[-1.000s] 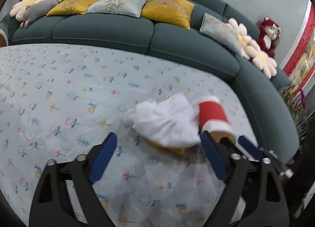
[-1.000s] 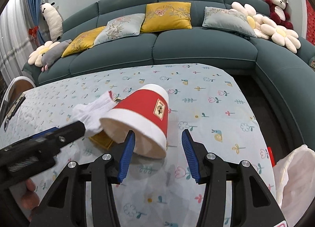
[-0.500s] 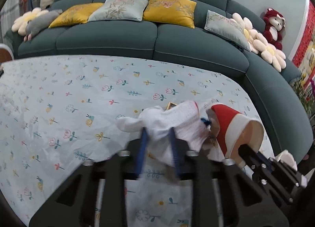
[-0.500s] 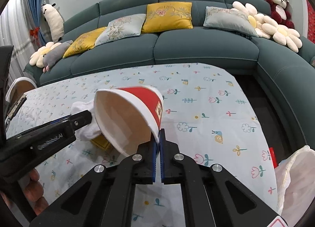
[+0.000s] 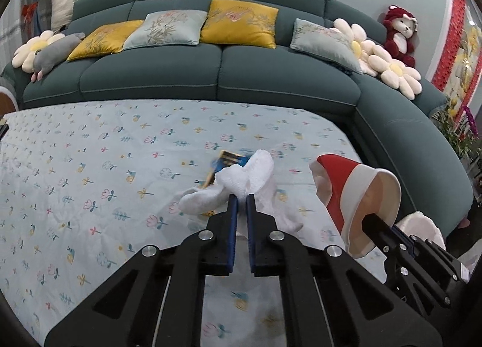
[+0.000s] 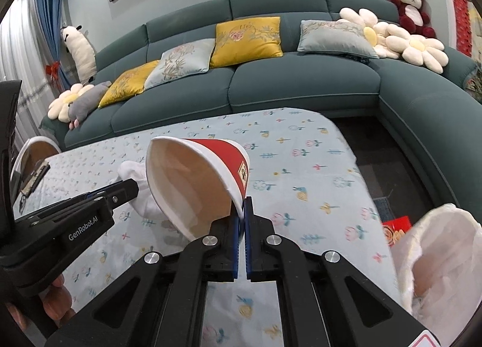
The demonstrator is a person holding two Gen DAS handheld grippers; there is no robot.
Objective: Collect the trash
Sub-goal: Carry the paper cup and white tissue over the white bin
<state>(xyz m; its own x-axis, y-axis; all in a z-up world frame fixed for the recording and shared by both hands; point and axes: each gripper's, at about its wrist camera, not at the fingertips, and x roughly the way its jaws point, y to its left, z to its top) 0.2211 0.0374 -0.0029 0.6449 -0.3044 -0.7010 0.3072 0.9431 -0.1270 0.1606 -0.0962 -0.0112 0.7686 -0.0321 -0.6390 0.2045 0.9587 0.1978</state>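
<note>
My left gripper (image 5: 241, 201) is shut on a crumpled white tissue (image 5: 247, 179) and holds it just above the flowered tablecloth (image 5: 90, 166). A small yellow and blue wrapper (image 5: 229, 159) lies on the cloth just behind the tissue. My right gripper (image 6: 241, 205) is shut on the rim of a red and white paper cup (image 6: 198, 178), lifted and tilted with its mouth toward me. The cup also shows in the left wrist view (image 5: 355, 193), to the right of the tissue. The left gripper and tissue show in the right wrist view (image 6: 129, 172), left of the cup.
A white plastic bag (image 6: 442, 256) hangs open past the table's right edge, with a red packet (image 6: 397, 228) on the floor beside it. A teal sofa (image 5: 211, 73) with cushions curves behind and to the right. A chair (image 6: 33, 154) stands at the left.
Both grippers went from open to shut, the left on the tissue and the right on the cup rim. Both things have been lifted, the cup tipping its mouth toward the camera.
</note>
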